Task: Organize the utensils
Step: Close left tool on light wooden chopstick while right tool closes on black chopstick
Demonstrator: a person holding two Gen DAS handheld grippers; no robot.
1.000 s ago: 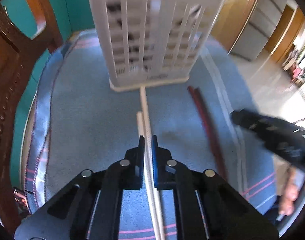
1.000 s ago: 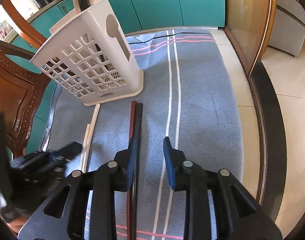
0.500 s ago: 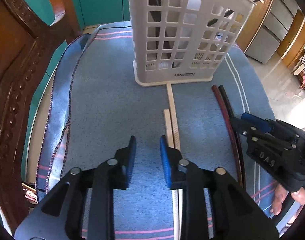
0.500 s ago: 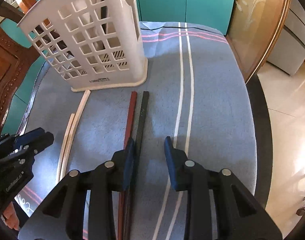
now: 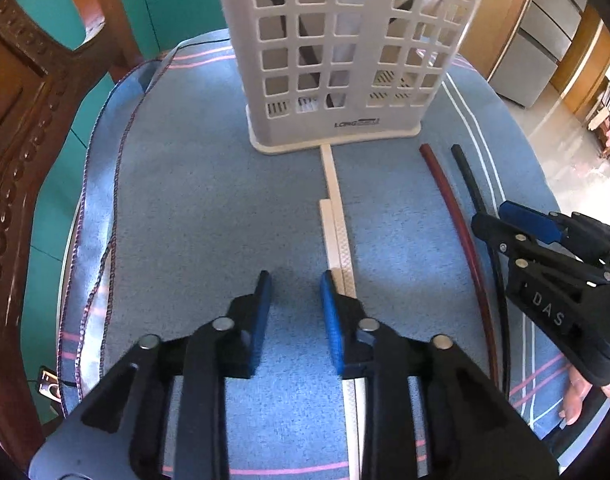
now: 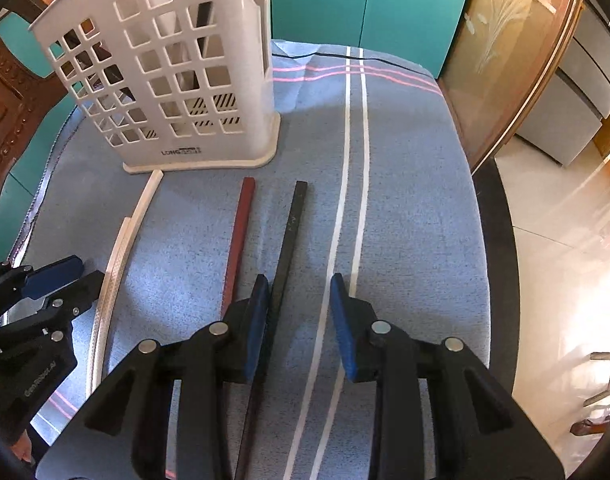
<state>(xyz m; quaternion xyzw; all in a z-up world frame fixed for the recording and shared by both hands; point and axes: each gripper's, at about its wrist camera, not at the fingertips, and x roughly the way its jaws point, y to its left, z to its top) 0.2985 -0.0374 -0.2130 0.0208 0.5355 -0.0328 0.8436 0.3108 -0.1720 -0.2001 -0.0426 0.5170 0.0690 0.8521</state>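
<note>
A white lattice utensil basket [image 5: 345, 52] [image 6: 173, 76] stands upright on the blue cloth, with utensils inside. Two cream chopsticks [image 5: 337, 220] [image 6: 121, 248] lie side by side in front of it. A dark red chopstick [image 5: 457, 220] [image 6: 239, 236] and a black chopstick [image 5: 471, 184] [image 6: 291, 232] lie to their right, slightly apart. My left gripper [image 5: 295, 284] is open and empty, just left of the cream pair. My right gripper [image 6: 299, 284] [image 5: 501, 220] is open and empty, its left finger beside the black chopstick.
A blue cloth [image 6: 405, 200] with white and pink stripes covers the round table. A carved wooden chair [image 5: 21, 128] stands at the left edge. Teal cabinets [image 6: 385, 8] and a wooden glass door [image 6: 517, 48] lie beyond; the table drops to tiled floor on the right.
My left gripper has let go of the cream chopsticks, opened and pulled back. The red and black chopsticks now lie further apart. Both grippers sit higher, with the basket closer.
</note>
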